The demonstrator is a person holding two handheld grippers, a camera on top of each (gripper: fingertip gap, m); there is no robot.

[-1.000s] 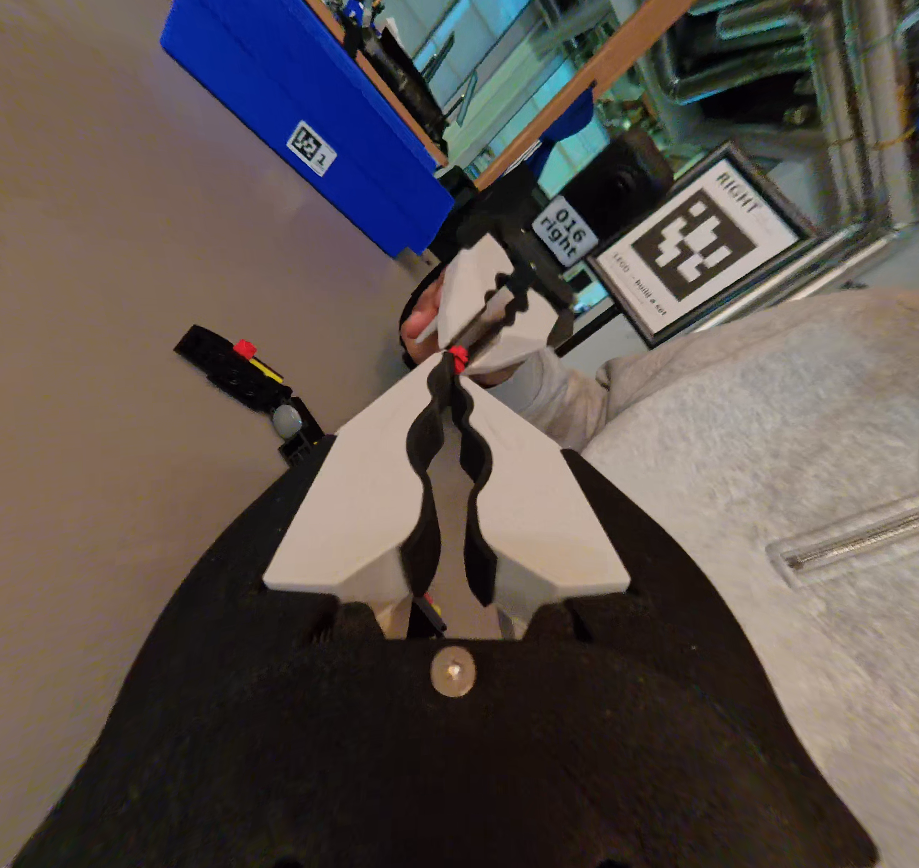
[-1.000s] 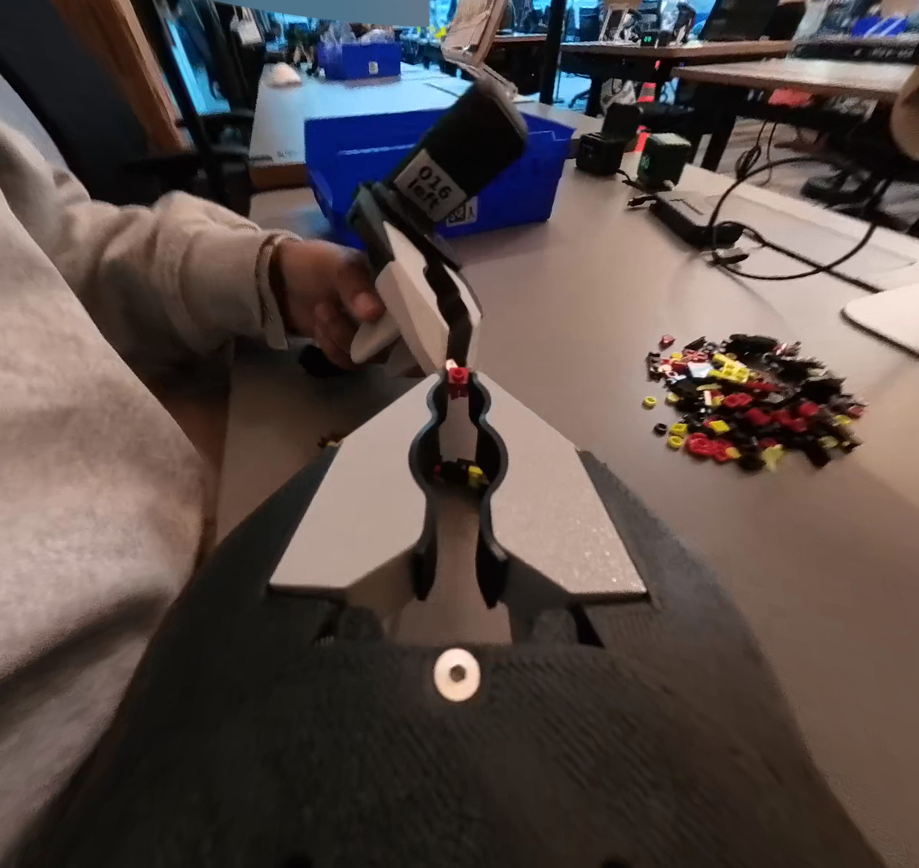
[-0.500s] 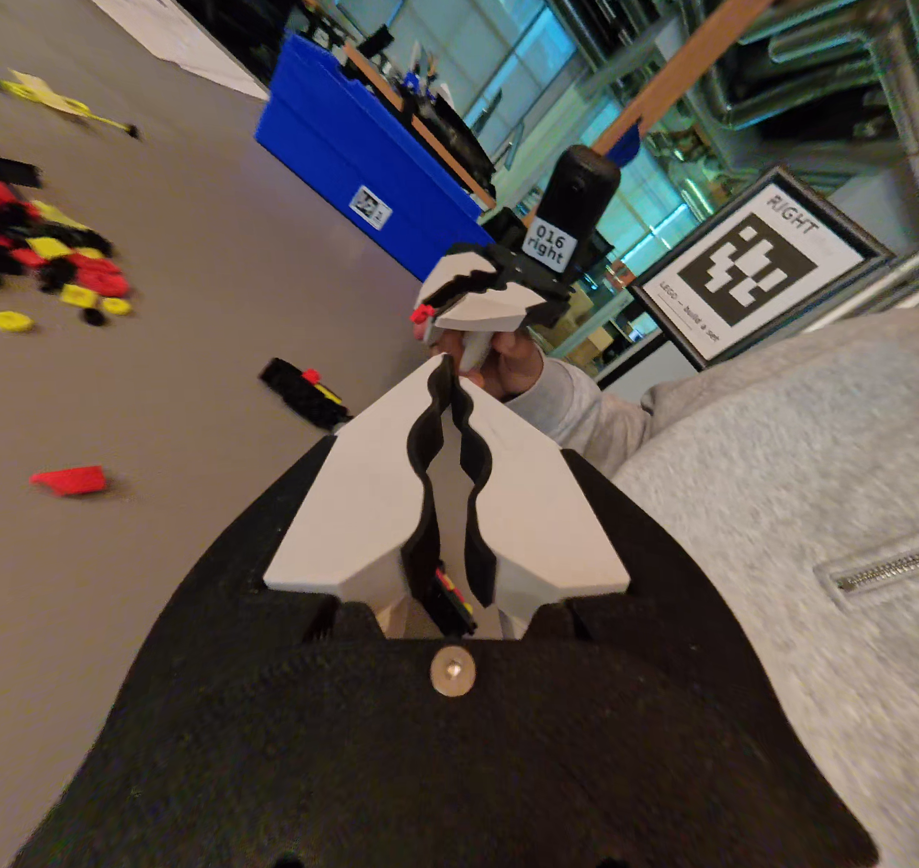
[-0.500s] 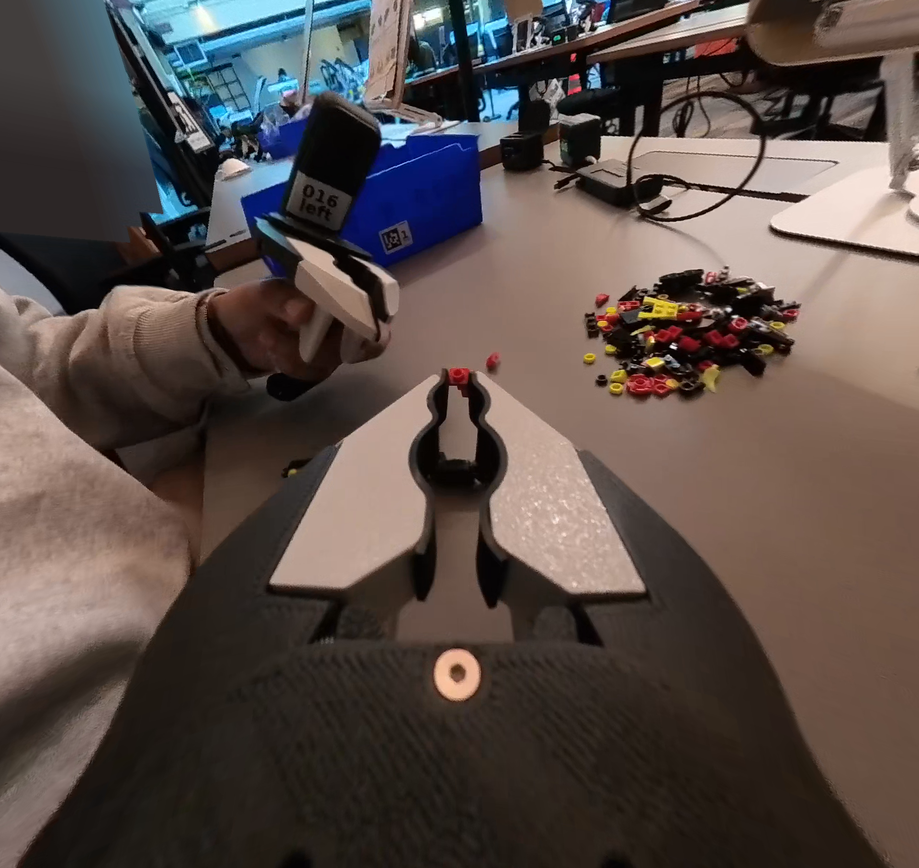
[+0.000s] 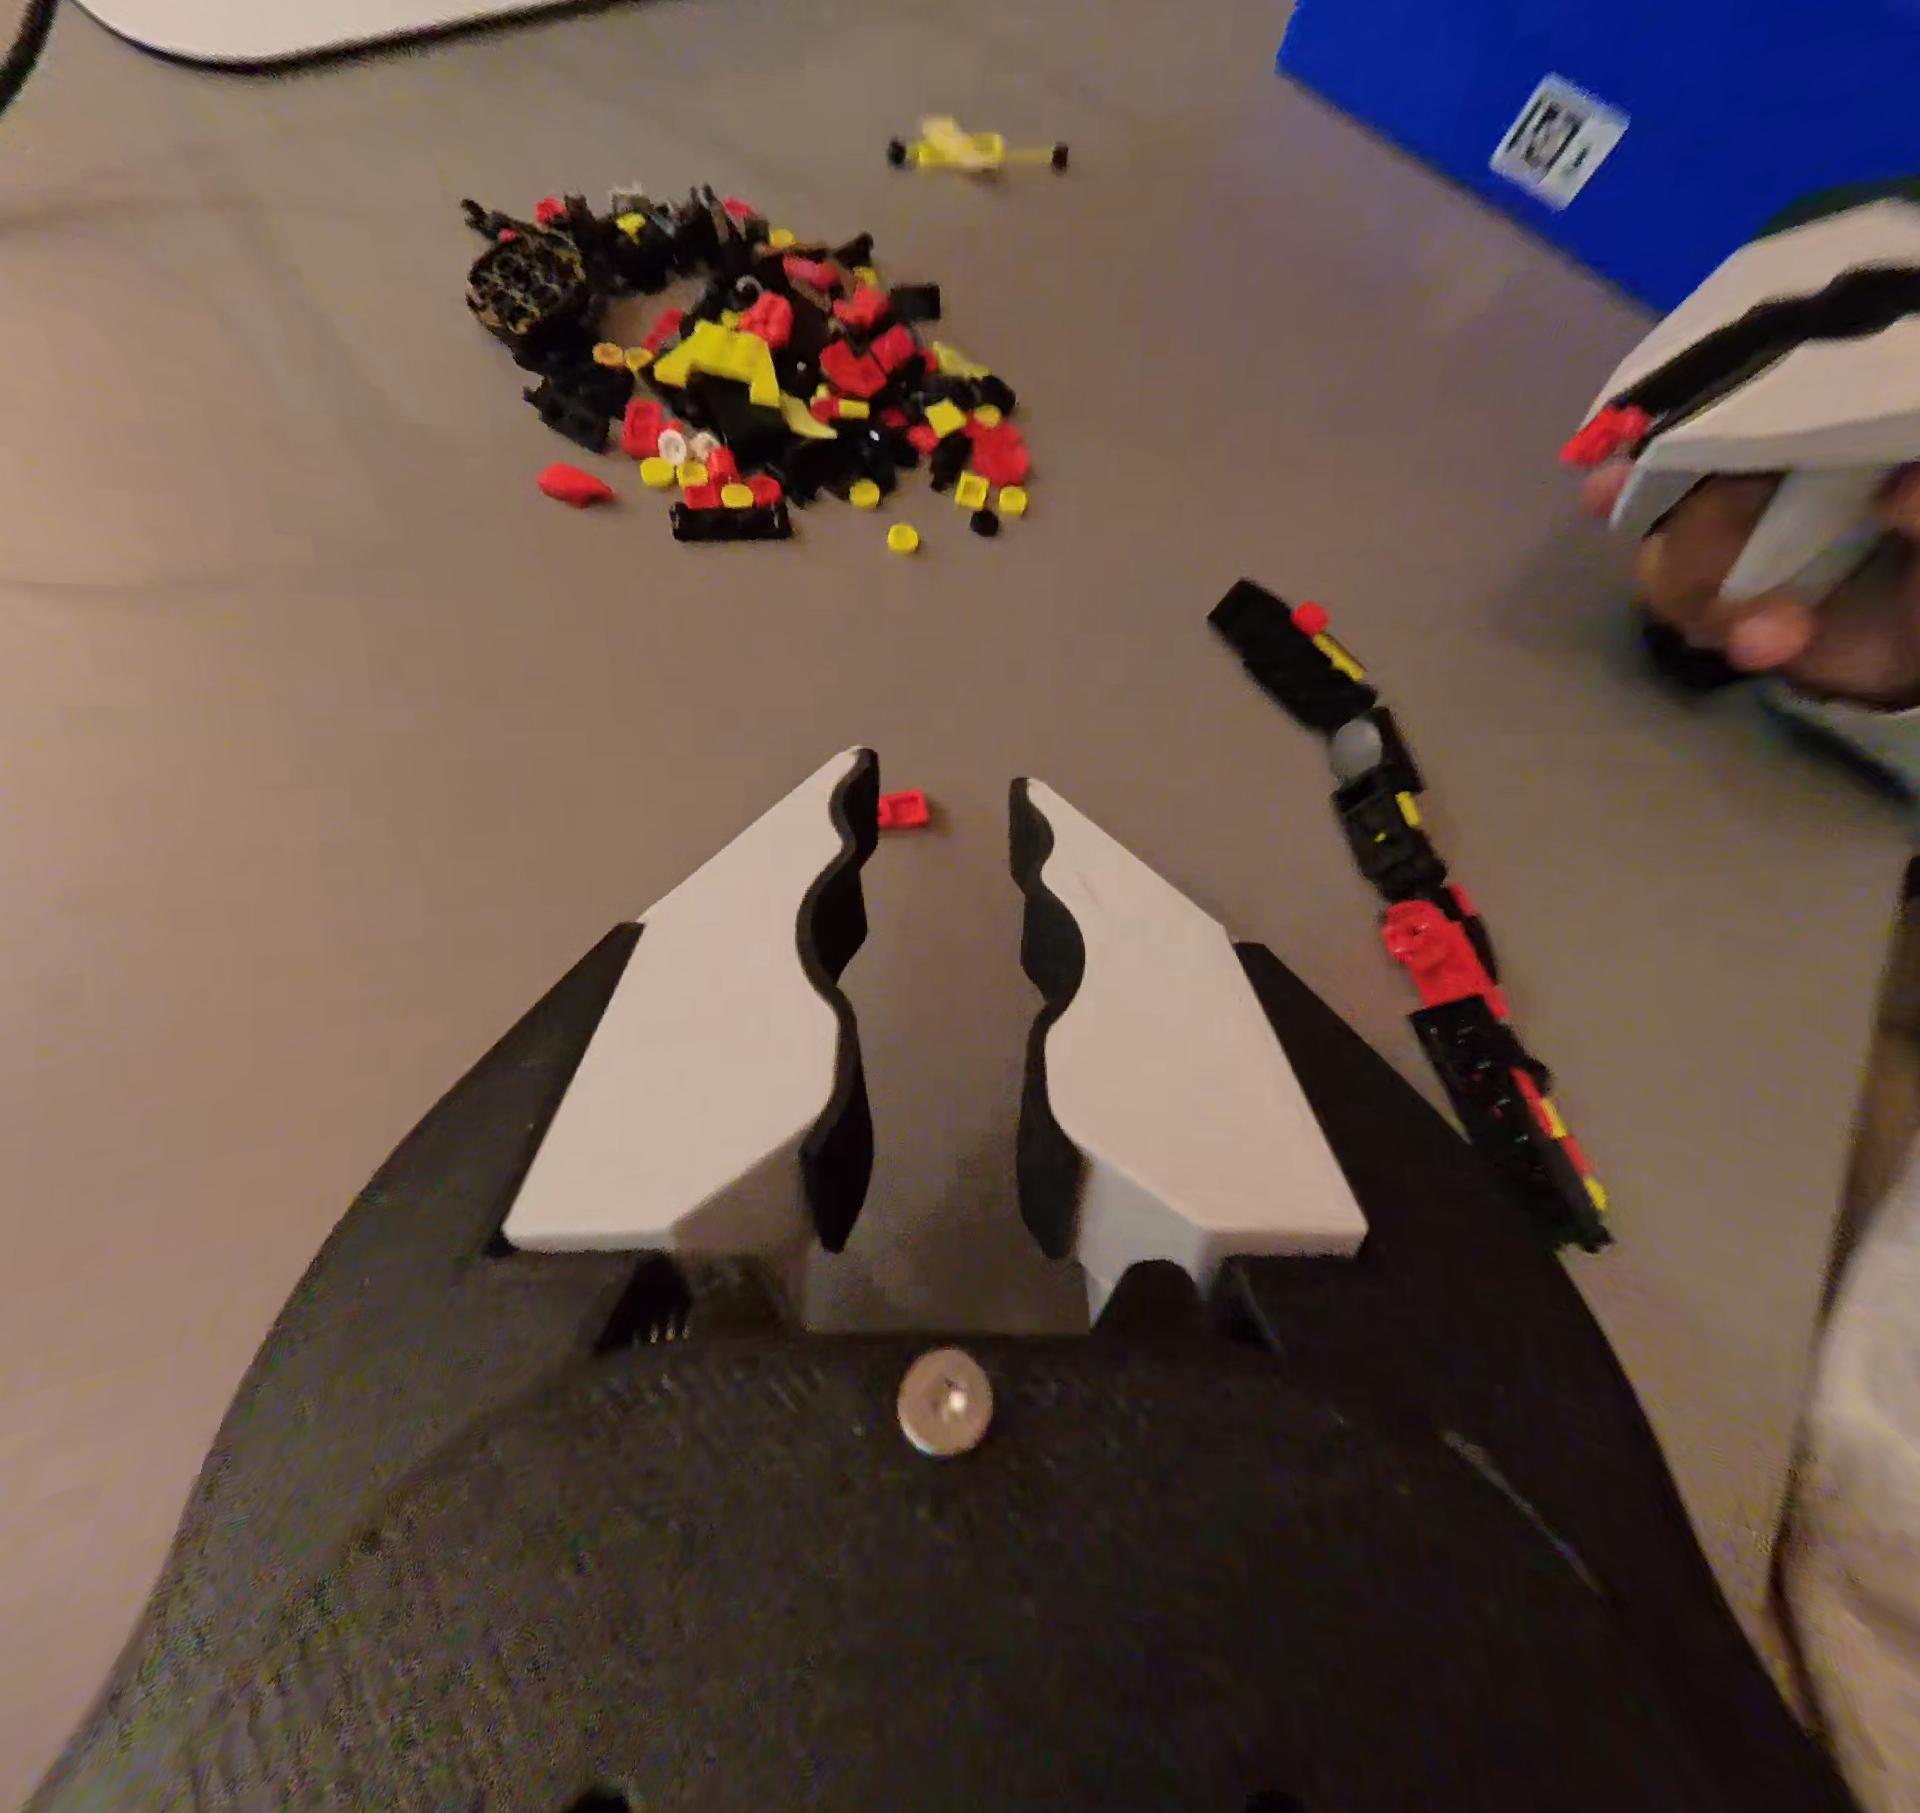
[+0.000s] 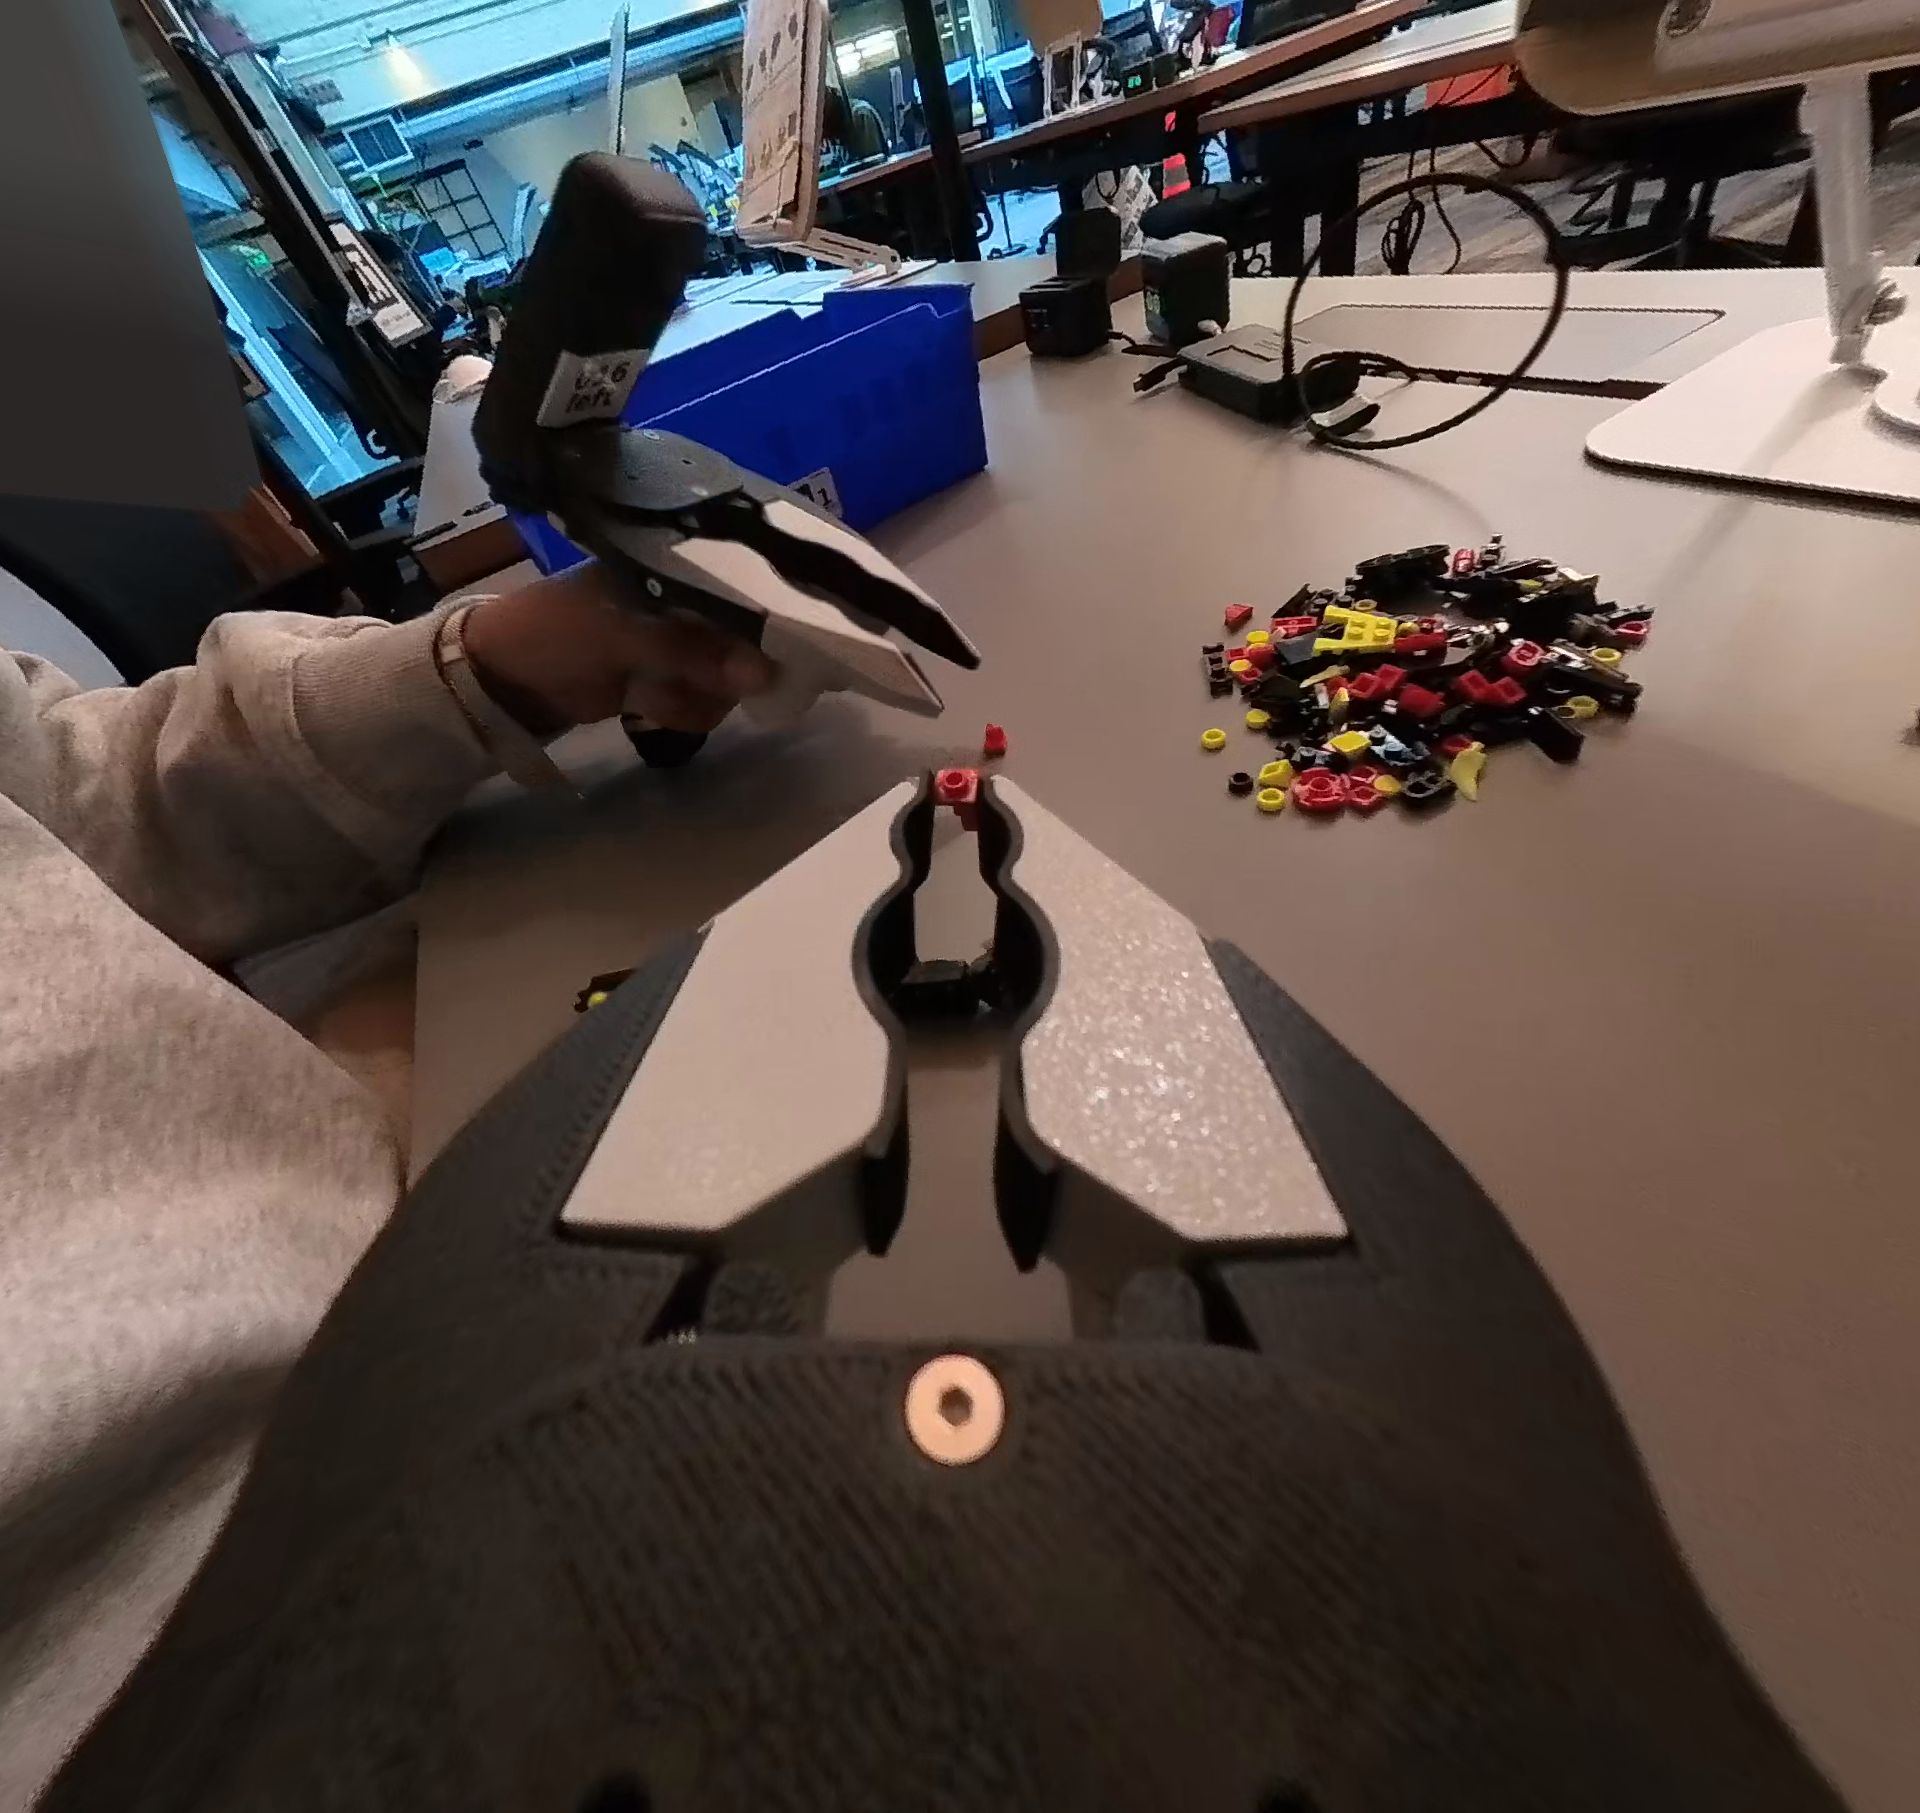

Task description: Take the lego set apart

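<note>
My left gripper (image 5: 940, 774) is open and empty, low over the grey table, with a small red piece (image 5: 902, 811) on the table between its tips. It also shows in the right wrist view (image 6: 956, 685), just above that loose red piece (image 6: 995, 738). My right gripper (image 6: 958, 797) is shut on a small red lego piece (image 6: 958, 784); it also shows in the left wrist view (image 5: 1621, 428) at the right edge. A long black lego assembly (image 5: 1403, 890) with red and yellow bits lies on the table to the right of my left gripper.
A pile of loose black, red and yellow pieces (image 5: 748, 381) lies ahead, also in the right wrist view (image 6: 1434, 693). A blue bin (image 5: 1662, 49) stands at the far right, a yellow piece (image 5: 977, 148) behind the pile, a white monitor base (image 6: 1766, 433) and a cabled adapter (image 6: 1247, 371) beyond. The gap from one gripper's tips to the other's is roughly 15 cm.
The two grippers have pulled apart. My left gripper has swung down toward the table and opened. My right gripper has kept the small red piece.
</note>
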